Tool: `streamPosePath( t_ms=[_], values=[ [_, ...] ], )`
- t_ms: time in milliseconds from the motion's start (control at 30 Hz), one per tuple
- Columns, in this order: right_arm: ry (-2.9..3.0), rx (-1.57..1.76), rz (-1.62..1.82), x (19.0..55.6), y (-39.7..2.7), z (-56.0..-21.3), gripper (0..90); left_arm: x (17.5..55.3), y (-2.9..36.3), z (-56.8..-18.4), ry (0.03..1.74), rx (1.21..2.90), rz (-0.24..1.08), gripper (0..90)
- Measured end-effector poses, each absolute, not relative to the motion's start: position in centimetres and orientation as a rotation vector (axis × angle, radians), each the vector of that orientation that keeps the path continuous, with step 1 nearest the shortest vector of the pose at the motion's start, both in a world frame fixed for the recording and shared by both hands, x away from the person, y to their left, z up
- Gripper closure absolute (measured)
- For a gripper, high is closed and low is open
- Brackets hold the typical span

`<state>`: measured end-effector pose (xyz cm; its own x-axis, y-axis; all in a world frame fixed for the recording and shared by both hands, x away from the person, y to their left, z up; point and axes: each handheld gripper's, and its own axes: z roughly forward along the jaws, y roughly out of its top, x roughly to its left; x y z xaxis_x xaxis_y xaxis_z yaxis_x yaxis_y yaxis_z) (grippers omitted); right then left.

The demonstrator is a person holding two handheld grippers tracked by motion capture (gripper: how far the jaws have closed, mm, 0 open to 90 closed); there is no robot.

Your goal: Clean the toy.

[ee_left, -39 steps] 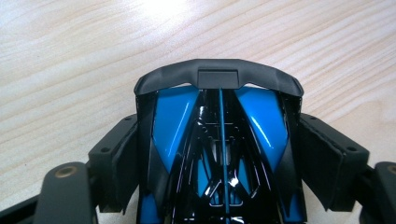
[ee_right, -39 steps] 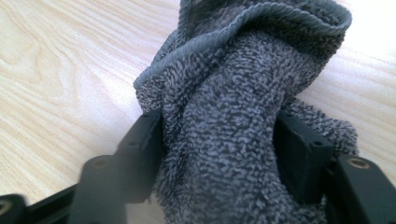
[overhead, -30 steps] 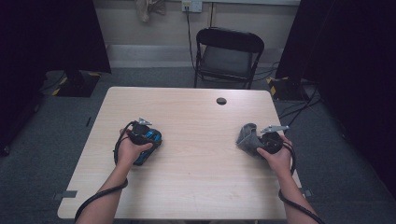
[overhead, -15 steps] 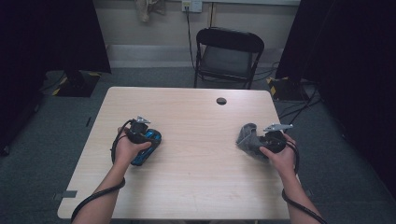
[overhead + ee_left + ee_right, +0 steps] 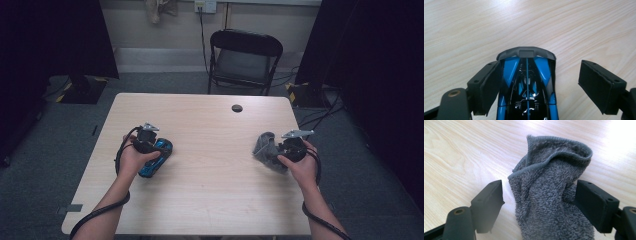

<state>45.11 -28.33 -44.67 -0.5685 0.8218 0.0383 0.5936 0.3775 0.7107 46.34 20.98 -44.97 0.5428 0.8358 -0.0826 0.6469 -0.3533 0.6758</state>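
Left gripper (image 5: 537,87) over blue toy car (image 5: 526,85) on left part of wooden table (image 5: 210,200), jaws open: one pad against car's side, other clear. Right gripper (image 5: 539,202) around bunched grey cloth (image 5: 551,202) near table's right edge, jaws just opening, one pad touching cloth, gap at other. Black chair (image 5: 245,60) beyond table.

High view looks forward and down over the whole table (image 5: 210,200) toward the folding chair (image 5: 244,60); both gripper views sit close above that tabletop, facing down along their jaws.
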Motion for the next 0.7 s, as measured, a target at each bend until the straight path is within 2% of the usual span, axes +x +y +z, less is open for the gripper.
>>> streamPosePath(
  t_ms=[700],
  values=[
    [2.349, 1.189, 1.027, 44.0, -27.7, -42.7, 17.4, 45.1, 20.6, -43.4, 1.159, 2.069, 0.352, 15.9]
  ],
)
